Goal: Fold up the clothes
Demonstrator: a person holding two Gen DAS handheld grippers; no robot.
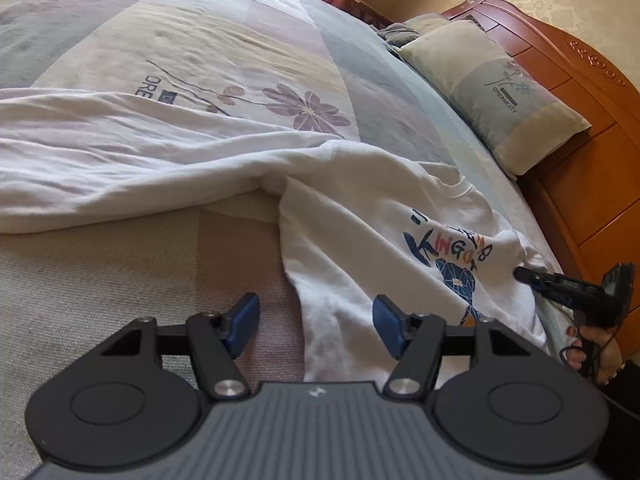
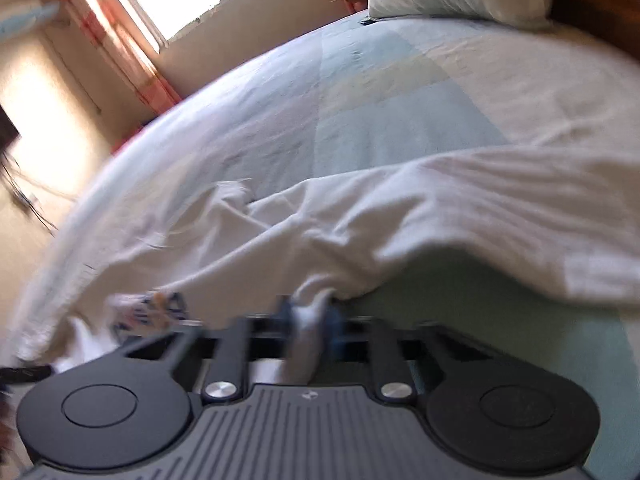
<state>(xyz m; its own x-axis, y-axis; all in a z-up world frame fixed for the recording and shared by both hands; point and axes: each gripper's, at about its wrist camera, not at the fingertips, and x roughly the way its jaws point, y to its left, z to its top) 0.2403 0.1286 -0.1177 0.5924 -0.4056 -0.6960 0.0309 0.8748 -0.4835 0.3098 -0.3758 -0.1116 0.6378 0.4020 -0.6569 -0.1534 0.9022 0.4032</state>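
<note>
While the right gripper (image 2: 310, 316) pinches the white shirt (image 1: 360, 216) stretched crosswise, the left gripper (image 1: 316, 326) gapes wide.

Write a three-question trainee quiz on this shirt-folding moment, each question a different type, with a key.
1. True or false: the left gripper is open.
2. Which thing does the right gripper pinch? A) the pillow B) the white T-shirt C) the bedspread
3. Fill in: the shirt's printed graphic faces ____.

Key
1. True: its blue pads stand apart, holding nothing.
2. B: white cloth is bunched between its fingers.
3. Up
</note>
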